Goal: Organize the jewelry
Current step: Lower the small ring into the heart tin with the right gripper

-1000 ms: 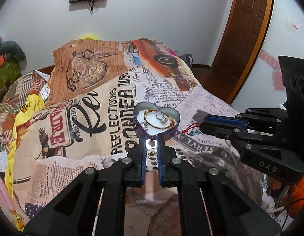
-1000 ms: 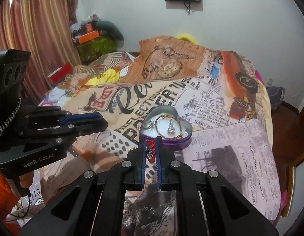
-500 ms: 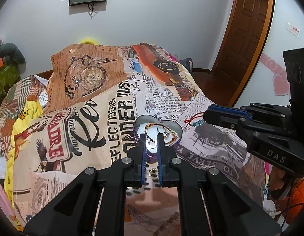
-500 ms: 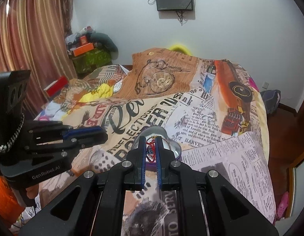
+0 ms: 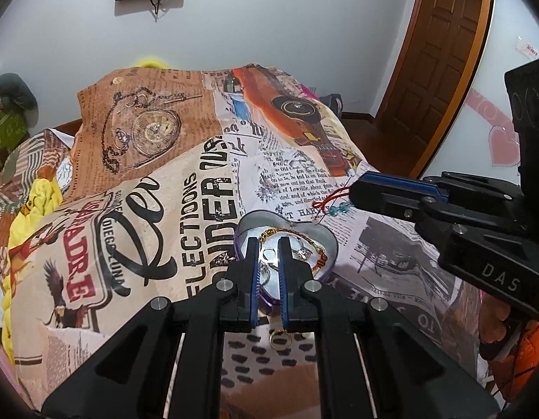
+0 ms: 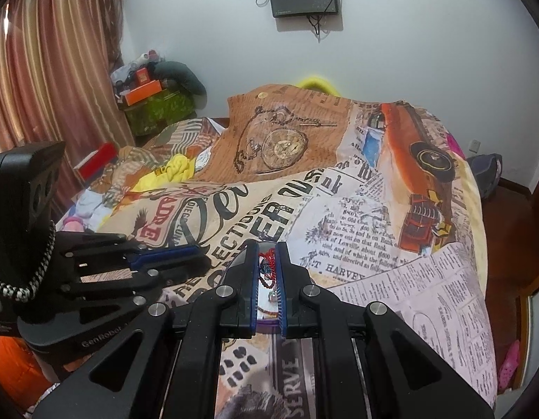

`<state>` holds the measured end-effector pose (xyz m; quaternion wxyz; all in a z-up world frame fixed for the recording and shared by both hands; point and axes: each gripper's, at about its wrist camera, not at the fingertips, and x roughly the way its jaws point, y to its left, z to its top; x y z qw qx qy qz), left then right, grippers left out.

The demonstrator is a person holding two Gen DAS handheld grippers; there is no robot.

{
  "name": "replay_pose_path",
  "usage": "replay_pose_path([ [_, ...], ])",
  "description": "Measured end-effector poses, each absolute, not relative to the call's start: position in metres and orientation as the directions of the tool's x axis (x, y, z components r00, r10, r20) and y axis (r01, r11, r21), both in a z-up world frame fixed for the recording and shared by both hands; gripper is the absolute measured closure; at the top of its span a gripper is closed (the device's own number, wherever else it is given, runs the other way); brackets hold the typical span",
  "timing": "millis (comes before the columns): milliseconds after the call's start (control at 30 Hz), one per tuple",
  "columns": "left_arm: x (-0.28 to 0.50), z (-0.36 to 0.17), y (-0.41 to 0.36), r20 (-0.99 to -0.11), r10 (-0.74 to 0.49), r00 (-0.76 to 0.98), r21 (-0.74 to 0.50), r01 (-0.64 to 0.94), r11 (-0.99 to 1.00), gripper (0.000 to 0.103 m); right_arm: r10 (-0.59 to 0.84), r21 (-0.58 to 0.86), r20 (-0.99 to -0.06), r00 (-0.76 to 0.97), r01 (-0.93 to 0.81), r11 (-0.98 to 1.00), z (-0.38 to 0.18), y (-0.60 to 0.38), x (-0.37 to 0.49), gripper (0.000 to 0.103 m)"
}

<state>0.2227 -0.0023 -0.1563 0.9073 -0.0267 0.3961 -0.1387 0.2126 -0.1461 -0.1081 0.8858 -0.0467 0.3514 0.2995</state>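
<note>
A heart-shaped purple tin (image 5: 325, 241) sits on the bed and holds a gold bracelet (image 5: 290, 233) and small silver pieces. My left gripper (image 5: 268, 258) hangs just above the tin's near edge, shut on a silver ring (image 5: 268, 254). A second ring (image 5: 280, 339) lies on the cover below it. My right gripper (image 6: 267, 265) is shut on a red cord bracelet with blue beads (image 6: 267, 268), held over the tin (image 6: 266, 319). The cord bracelet also shows in the left wrist view (image 5: 330, 206), hanging from the right gripper (image 5: 353, 197) above the tin's far rim.
The bed is covered by a newspaper-print cover (image 5: 185, 209). A yellow blanket (image 5: 32, 209) lies at its left edge. A wooden door (image 5: 440, 63) stands at the right. A cluttered stand (image 6: 154, 104) and curtains (image 6: 49, 70) are at the far left.
Both grippers have moved forward and now hang over the heart tin. The left still holds the ring and the right still holds the red cord bracelet.
</note>
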Motion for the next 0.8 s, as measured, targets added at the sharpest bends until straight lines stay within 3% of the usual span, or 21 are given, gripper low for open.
replay_pose_path([
  [800, 0.255, -0.192, -0.018, -0.77, -0.291, 0.568, -0.16, 0.269, 0.95, 0.095, 0.527, 0.233, -0.743, 0.412, -0.58, 0.781, -0.157, -0.141, 0.25, 0.095],
])
